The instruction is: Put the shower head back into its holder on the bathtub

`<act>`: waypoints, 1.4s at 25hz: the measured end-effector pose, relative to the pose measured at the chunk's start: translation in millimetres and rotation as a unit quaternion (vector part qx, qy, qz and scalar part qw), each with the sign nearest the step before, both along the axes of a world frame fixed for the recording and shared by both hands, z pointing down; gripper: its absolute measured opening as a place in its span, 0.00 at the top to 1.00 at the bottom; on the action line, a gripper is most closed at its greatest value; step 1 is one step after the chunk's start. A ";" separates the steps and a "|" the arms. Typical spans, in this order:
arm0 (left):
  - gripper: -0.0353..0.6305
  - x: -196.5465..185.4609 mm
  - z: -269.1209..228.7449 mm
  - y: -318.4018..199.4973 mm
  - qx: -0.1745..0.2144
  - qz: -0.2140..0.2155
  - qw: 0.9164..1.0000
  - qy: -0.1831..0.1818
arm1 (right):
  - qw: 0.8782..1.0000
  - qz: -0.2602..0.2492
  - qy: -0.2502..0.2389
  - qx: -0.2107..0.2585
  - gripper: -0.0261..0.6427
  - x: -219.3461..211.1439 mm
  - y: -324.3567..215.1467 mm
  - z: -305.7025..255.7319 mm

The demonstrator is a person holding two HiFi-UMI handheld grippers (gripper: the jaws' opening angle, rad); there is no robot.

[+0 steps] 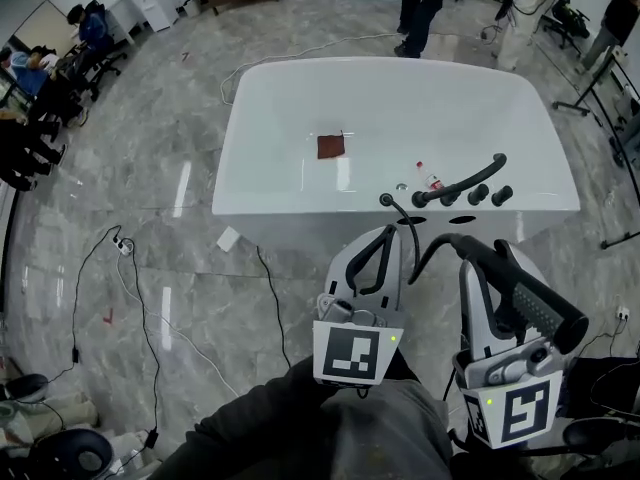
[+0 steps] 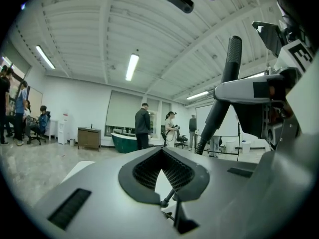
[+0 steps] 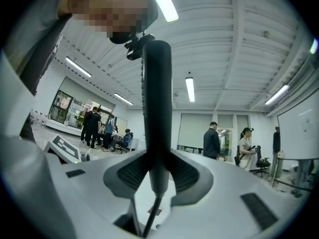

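Observation:
The white bathtub (image 1: 300, 168) lies ahead, with a black spout (image 1: 460, 181) and black knobs (image 1: 490, 195) on its near rim. My right gripper (image 1: 478, 260) (image 3: 158, 176) is shut on the handle of the black shower head (image 1: 525, 293) (image 3: 157, 98), held short of the tub. The spray face lies back toward me. Its black hose (image 1: 412, 230) curves to a fitting (image 1: 386, 200) on the rim. My left gripper (image 1: 385, 234) (image 2: 162, 153) is beside it, shut and empty. In the left gripper view the shower head (image 2: 224, 91) stands at upper right.
A brown-red square (image 1: 331, 146) and a small bottle (image 1: 430, 178) lie in the tub. Cables (image 1: 150, 348), a power strip (image 1: 122, 246) and a white box (image 1: 228, 238) are on the marble floor at left. People stand beyond the tub (image 1: 420, 8) and sit at far left (image 1: 40, 98).

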State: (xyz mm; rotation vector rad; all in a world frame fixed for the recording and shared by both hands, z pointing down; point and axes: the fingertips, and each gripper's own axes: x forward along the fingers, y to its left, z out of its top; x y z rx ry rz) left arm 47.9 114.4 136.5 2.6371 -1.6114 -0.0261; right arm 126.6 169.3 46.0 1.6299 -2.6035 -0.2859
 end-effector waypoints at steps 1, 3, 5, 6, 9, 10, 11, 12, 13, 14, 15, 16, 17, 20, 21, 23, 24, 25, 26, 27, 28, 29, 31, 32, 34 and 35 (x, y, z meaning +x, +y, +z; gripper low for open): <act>0.94 1.9 3.6 -5.2 -0.005 -0.002 1.000 -0.001 | 1.000 -0.002 -0.003 -0.005 0.75 2.5 -5.9 2.9; 0.94 7.7 11.5 -18.7 -0.017 -0.006 1.000 -0.001 | 1.000 -0.007 -0.008 -0.012 0.75 8.5 -18.3 8.5; 0.94 15.7 17.4 -34.7 -0.023 -0.011 1.000 -0.004 | 1.000 -0.017 -0.012 -0.016 0.75 15.3 -33.2 12.2; 0.94 19.3 19.6 -42.3 -0.024 -0.014 1.000 -0.006 | 0.999 -0.023 -0.014 -0.018 0.75 18.3 -41.2 13.1; 0.94 25.7 19.6 -61.5 -0.023 -0.027 0.999 -0.012 | 0.999 -0.044 -0.019 -0.019 0.75 23.3 -63.7 8.8; 0.94 26.7 16.6 -67.3 -0.021 -0.032 0.999 -0.013 | 0.998 -0.051 -0.020 -0.018 0.75 24.2 -70.5 4.3; 0.94 27.4 13.0 -72.9 -0.018 -0.038 0.999 -0.013 | 0.998 -0.059 -0.021 -0.015 0.75 24.8 -77.2 -1.1; 0.94 28.0 9.4 -78.3 -0.016 -0.044 0.999 -0.011 | 0.997 -0.067 -0.022 -0.012 0.75 25.1 -84.0 -6.7; 0.94 28.1 6.4 -83.4 -0.014 -0.050 0.999 -0.009 | 0.997 -0.075 -0.023 -0.009 0.75 24.9 -90.5 -12.2; 0.94 27.8 4.4 -88.1 -0.012 -0.055 0.998 -0.007 | 0.996 -0.084 -0.023 -0.006 0.75 24.0 -96.5 -17.5; 0.94 26.8 3.2 -92.3 -0.011 -0.060 0.998 -0.004 | 0.995 -0.094 -0.024 -0.004 0.75 22.0 -102.0 -22.8; 0.94 25.1 2.5 -96.3 -0.009 -0.065 0.998 -0.001 | 0.994 -0.104 -0.026 -0.003 0.75 19.1 -107.3 -28.5; 0.94 22.8 1.7 -100.1 -0.008 -0.068 0.998 0.002 | 0.993 -0.115 -0.029 -0.002 0.75 15.5 -112.9 -35.0; 0.94 14.0 -0.4 -111.4 -0.004 -0.072 0.997 0.008 | 0.989 -0.141 -0.045 0.004 0.75 2.5 -131.6 -59.6; 0.94 11.1 -0.8 -115.2 -0.002 -0.070 0.997 0.009 | 0.988 -0.147 -0.052 0.007 0.75 -1.9 -137.8 -68.8; 0.94 5.5 -3.7 -123.7 0.001 -0.067 0.998 0.012 | 0.986 -0.155 -0.060 0.017 0.75 -9.9 -149.0 -87.2; 0.94 2.4 -7.3 -128.3 0.004 -0.066 0.998 0.013 | 0.986 -0.156 -0.060 0.023 0.75 -13.3 -154.0 -95.6; 0.94 -1.2 -11.2 -132.9 0.007 -0.065 0.998 0.016 | 0.986 -0.155 -0.059 0.029 0.75 -16.8 -158.5 -102.8; 0.94 -5.1 -14.2 -137.4 0.010 -0.064 0.998 0.020 | 0.986 -0.154 -0.057 0.034 0.75 -20.9 -162.4 -108.5; 0.94 -9.4 -16.9 -141.6 0.013 -0.063 0.998 0.024 | 0.986 -0.153 -0.054 0.038 0.75 -25.6 -165.8 -112.7; 0.94 -13.8 -19.6 -145.7 0.015 -0.062 0.998 0.027 | 0.986 -0.153 -0.051 0.041 0.75 -30.7 -168.8 -115.5; 0.94 -18.0 -22.0 -149.6 0.017 -0.061 0.998 0.030 | 0.986 -0.153 -0.047 0.043 0.75 -35.9 -171.7 -117.3; 0.94 -24.9 -23.1 -157.6 0.018 -0.058 0.998 0.034 | 0.987 -0.152 -0.039 0.046 0.75 -45.4 -177.7 -118.9; 0.94 -27.6 -22.8 -161.7 0.019 -0.056 0.998 0.036 | 0.987 -0.150 -0.036 0.046 0.75 -49.3 -180.9 -119.3; 0.94 -32.9 -22.6 -169.3 0.020 -0.052 0.998 0.040 | 0.988 -0.146 -0.031 0.045 0.75 -56.0 -187.5 -118.7; 0.94 -35.0 -21.5 -172.3 0.019 -0.050 0.998 0.042 | 0.988 -0.143 -0.029 0.043 0.75 -58.8 -190.5 -117.0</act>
